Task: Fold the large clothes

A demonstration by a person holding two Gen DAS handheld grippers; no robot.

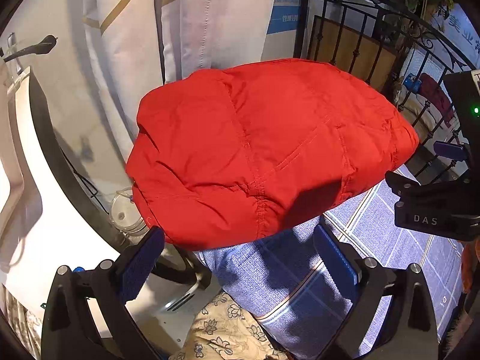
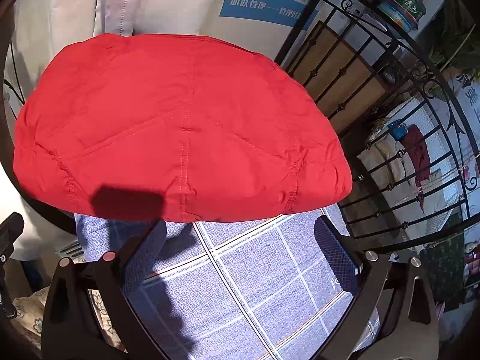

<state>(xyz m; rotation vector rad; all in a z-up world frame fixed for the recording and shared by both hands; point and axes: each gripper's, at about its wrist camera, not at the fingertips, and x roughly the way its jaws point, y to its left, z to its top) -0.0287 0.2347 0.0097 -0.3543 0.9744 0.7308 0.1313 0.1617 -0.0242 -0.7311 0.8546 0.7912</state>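
"DAS" is stamped on the right tool [image 1: 432,207] – cut off at the frame edge – while both tools, left tool [image 1: 240,258] included, stand spread and empty before the folded red jacket [image 2: 180,132].

This is a home bedroom. A black wrought-iron bed frame [image 2: 387,162] borders a blue checked bedsheet [image 2: 255,285]. Pale curtains [image 1: 186,21] hang behind.
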